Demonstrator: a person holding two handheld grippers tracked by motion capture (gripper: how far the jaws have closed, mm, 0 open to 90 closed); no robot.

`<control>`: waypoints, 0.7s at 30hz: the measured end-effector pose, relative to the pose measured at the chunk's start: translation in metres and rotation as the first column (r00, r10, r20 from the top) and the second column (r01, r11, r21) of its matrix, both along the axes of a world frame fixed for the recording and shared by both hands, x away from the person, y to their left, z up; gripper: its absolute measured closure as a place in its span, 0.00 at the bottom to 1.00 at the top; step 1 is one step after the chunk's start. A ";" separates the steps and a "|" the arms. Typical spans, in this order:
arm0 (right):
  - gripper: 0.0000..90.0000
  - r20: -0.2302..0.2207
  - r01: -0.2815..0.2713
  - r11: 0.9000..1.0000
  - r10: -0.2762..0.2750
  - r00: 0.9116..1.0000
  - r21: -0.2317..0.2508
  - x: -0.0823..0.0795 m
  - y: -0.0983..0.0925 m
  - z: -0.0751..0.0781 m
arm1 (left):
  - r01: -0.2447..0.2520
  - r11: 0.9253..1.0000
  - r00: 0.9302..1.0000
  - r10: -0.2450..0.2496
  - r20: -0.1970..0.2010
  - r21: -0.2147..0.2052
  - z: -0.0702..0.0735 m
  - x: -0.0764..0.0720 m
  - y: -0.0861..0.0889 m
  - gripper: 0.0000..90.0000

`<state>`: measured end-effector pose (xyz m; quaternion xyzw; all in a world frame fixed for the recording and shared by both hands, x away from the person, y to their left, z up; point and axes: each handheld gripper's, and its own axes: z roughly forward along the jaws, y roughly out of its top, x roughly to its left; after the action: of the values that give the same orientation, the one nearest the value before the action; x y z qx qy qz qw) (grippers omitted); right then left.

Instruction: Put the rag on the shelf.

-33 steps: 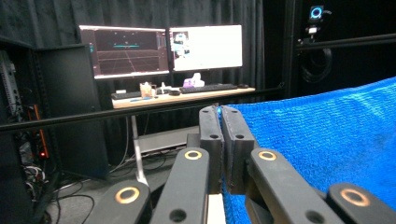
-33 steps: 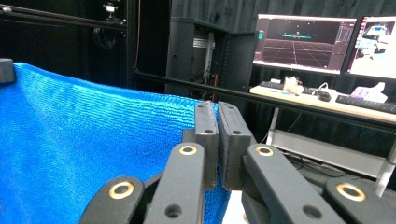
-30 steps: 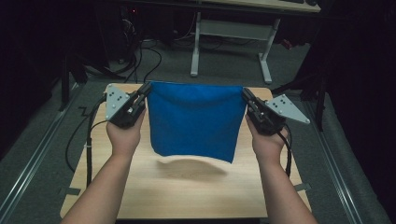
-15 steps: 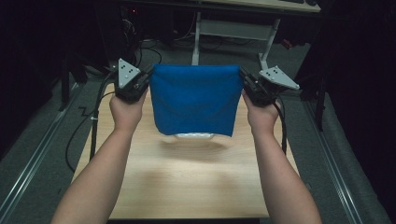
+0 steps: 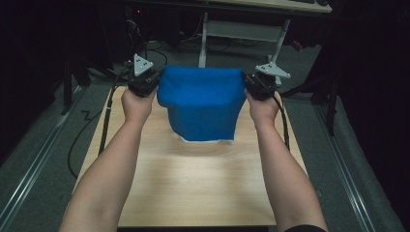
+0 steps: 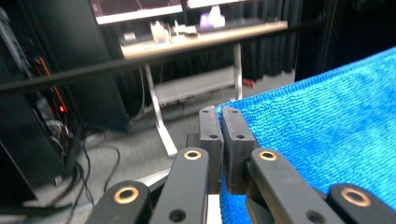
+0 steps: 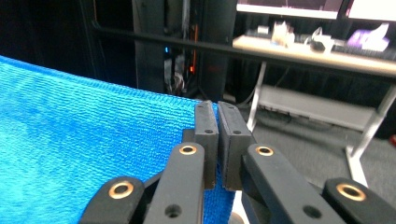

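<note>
A blue cloth (image 5: 200, 104) hangs stretched between my two grippers above the far half of the wooden table (image 5: 193, 193). My left gripper (image 5: 153, 83) is shut on the cloth's upper left corner, and my right gripper (image 5: 246, 82) is shut on its upper right corner. In the left gripper view the black jaws (image 6: 220, 122) pinch the cloth's edge, with the cloth (image 6: 317, 126) spreading to the right. The right gripper view has the jaws (image 7: 216, 116) closed on the corner, the cloth (image 7: 84, 144) spreading left. A white patch (image 5: 205, 141) peeks out under the cloth's lower edge.
Behind the table stands a desk with white legs (image 5: 241, 34). Cables (image 5: 92, 130) trail over the grey floor at the left. Metal rails (image 5: 34, 169) run along both sides of the table. Monitors and clutter sit on the desk (image 6: 201, 37) beyond.
Both grippers have carried the cloth away from me toward the table's far edge and slightly higher. The cloth's lower edge has moved farther back over the table.
</note>
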<state>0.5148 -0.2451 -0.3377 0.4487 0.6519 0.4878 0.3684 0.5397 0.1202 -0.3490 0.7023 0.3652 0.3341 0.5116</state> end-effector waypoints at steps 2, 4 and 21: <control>0.98 -0.029 0.001 1.000 -0.001 1.000 -0.013 0.004 0.001 -0.013 | 0.013 1.000 0.999 -0.013 -0.037 -0.003 -0.013 0.003 0.002 0.98; 0.98 -0.055 -0.005 1.000 0.003 0.998 -0.027 0.006 0.001 -0.022 | 0.026 0.999 0.997 -0.027 -0.069 -0.024 -0.026 0.004 0.004 0.98; 0.98 -0.171 -0.031 0.999 0.027 0.985 -0.024 -0.008 0.001 -0.087 | 0.048 0.997 0.966 -0.060 -0.253 -0.055 -0.102 -0.012 0.005 0.98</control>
<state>0.5067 -0.2439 -0.4243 0.4743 0.6941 0.4441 0.3100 0.5274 0.1254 -0.4508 0.7364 0.4164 0.2184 0.4864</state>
